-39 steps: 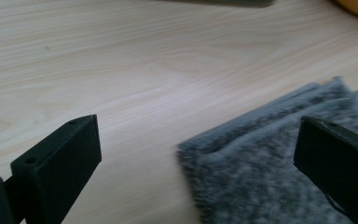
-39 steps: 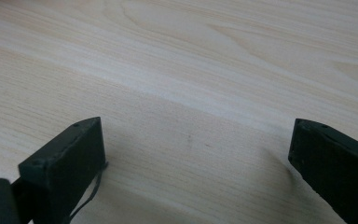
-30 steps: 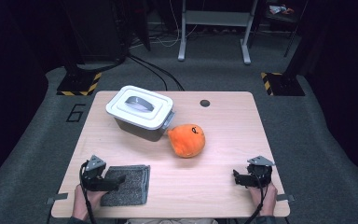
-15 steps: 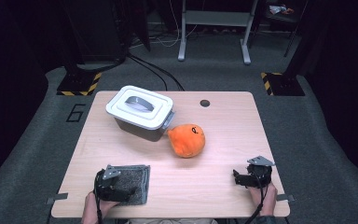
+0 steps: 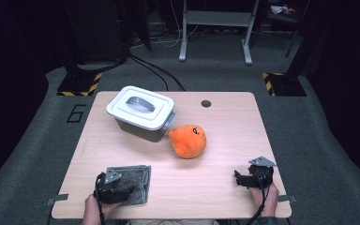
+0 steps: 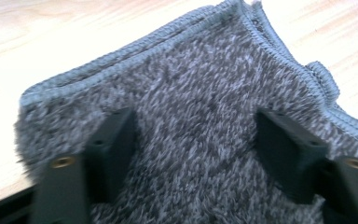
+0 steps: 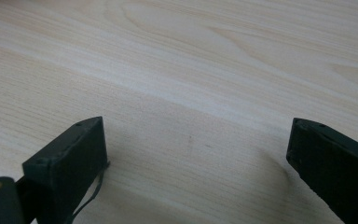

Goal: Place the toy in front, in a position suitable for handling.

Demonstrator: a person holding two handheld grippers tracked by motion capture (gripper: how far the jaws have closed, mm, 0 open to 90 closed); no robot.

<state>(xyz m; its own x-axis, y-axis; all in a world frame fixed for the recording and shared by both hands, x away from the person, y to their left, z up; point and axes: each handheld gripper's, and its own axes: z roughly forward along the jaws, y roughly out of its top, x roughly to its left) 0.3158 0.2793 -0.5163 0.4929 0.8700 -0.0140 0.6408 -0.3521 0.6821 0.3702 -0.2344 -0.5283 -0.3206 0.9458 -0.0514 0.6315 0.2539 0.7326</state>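
My left gripper (image 5: 115, 185) sits low over the grey folded towel (image 5: 133, 183) at the near left corner of the bench (image 5: 225, 136). In the left gripper view, both fingers (image 6: 114, 140) are planted on the towel's pile with a broad band of cloth (image 6: 191, 107) between them. These fingers have just been closing; they still stand apart, and the pads do not yet press the cloth between them. The towel lies flat on the wood, with its stitched edges stacked at the far side and one corner loop sticking out.

My right gripper (image 5: 251, 179) rests at the near right edge of the bench, well apart from the towel. In the right gripper view, its fingers (image 7: 70, 158) are spread wide over bare wood (image 7: 191, 93), with nothing between them.

Further up the bench stands a grey storage box with a white lid (image 5: 141, 112) and a handle recess on top. Just beside its right end lies an orange plush toy (image 5: 187, 140), touching or nearly touching the box. A small dark hole (image 5: 206, 103) marks the far side of the bench top.
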